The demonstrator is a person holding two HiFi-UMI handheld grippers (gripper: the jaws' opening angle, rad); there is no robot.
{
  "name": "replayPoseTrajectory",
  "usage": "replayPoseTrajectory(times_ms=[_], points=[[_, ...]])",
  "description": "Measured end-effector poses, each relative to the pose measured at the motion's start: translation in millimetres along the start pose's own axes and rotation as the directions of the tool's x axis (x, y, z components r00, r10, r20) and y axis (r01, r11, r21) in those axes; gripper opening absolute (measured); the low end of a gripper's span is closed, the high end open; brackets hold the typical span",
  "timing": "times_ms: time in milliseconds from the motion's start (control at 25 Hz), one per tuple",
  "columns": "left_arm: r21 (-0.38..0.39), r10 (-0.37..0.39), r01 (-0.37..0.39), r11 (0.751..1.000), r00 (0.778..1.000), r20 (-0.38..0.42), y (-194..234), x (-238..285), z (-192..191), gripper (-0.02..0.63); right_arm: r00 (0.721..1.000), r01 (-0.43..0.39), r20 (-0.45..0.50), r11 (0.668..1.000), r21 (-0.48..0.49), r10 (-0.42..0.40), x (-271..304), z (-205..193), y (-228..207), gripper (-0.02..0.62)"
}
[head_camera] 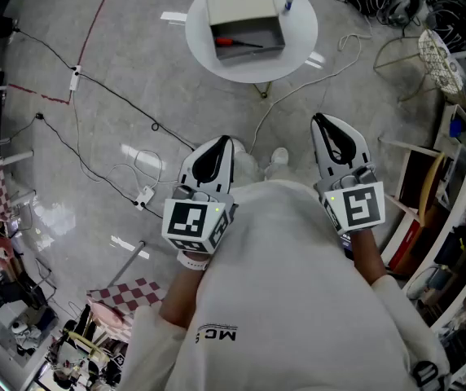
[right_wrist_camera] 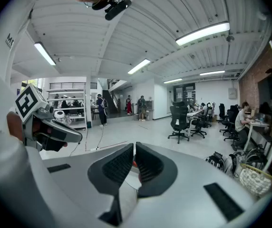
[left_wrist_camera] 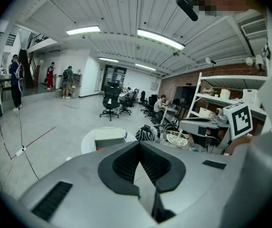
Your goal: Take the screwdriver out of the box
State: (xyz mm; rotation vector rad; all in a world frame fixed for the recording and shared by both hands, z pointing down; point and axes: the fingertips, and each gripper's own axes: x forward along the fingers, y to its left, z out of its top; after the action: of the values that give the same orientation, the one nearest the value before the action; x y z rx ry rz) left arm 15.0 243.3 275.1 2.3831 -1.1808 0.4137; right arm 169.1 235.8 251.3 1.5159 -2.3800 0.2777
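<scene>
Looking down from the head view, I have the screwdriver [head_camera: 235, 43] lying flat inside the open box [head_camera: 264, 31], which sits on the round white tabletop [head_camera: 298, 31] at my 12 o'clock, well apart from both tools. Its red handle points toward 9 o'clock and the thin dark shaft runs toward 3 o'clock. The left hand-held gripper [head_camera: 219, 147] and the right hand-held gripper [head_camera: 324, 127] hang close to my body, over the floor [head_camera: 94, 153]. In the left gripper view the ribbed pads [left_wrist_camera: 126, 163] are pressed together at the tip with nothing between them. In the right gripper view the pads [right_wrist_camera: 148, 165] stand all but touching, also empty. I judge the screwdriver to be light and rigid, so lifting it should take little force. The shaft is probably smooth metal and too slim to pinch reliably. The handle is the thicker part and likely grippier, so I would take hold there, across its width near the middle. The box wall at the handle end may crowd one jaw, so I would come in from above.
</scene>
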Motion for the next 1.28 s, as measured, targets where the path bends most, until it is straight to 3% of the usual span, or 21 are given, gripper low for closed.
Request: replayPoseTrajectory(times_ms=[200, 320, 600, 760, 1280], points=[[0.013, 0.009, -0.009, 1.000, 1.000, 0.006, -28, 6, -4, 0.009, 1.000, -0.022, 0.003, 1.000, -0.012, 0.022, -20, -13, -11, 0.078], [0.007, 0.009, -0.009, 1.000, 1.000, 0.003, -41, 5, -11, 0.009, 0.998, -0.056, 0.026, 0.998, 0.034, 0.055, -32, -19, -13, 0.078], [-0.022, 0.036, -0.036, 0.999, 0.999, 0.002, -41, 14, -18, 0.009, 0.993, -0.114, 0.018, 0.992, 0.046, 0.113, -22, -33, -14, 0.078], [-0.018, 0.015, -0.015, 1.000, 1.000, -0.001, -18, 31, -3, 0.009, 0.990, -0.140, -0.016, 0.989, 0.047, 0.141, 7, -34, -10, 0.078], [-0.002, -0.088, 0.088, 0.996, 0.996, 0.007, 120, 118, 69, 0.009, 0.991, -0.088, -0.103, 0.996, -0.014, 0.086, 167, 9, -17, 0.080]])
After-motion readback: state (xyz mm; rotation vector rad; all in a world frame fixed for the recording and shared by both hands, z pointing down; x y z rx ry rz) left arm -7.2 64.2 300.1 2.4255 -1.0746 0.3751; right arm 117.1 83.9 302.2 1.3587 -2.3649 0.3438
